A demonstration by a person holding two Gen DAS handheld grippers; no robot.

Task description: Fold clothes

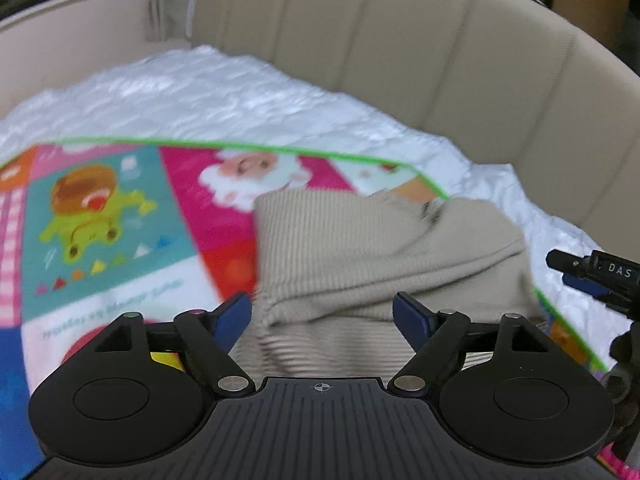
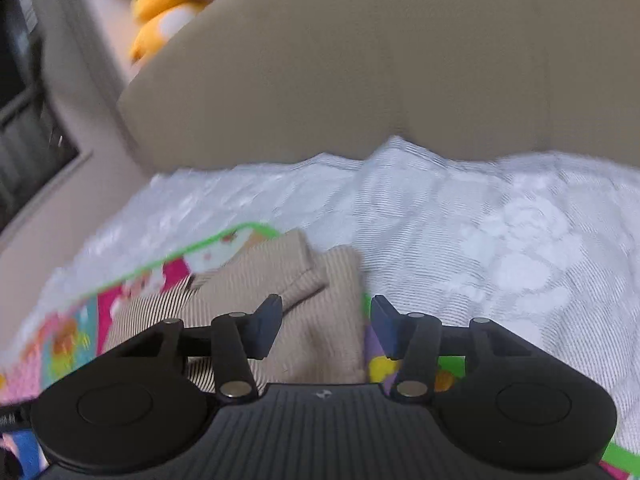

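Left wrist view shows our beige ribbed garment point(image 1: 384, 256) lying partly folded on the colourful mat point(image 1: 120, 216). Both the left gripper point(image 1: 322, 316) and right gripper point(image 2: 326, 326) hang over it, fingers wide, holding nothing. It looks soft and light; we judge its edges the best hold.

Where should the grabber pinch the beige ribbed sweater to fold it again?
Probably the thick folded edge of the beige ribbed sweater, straight ahead of the open left gripper. That edge is raised and bunched above the colourful mat, so come in low from the near side.
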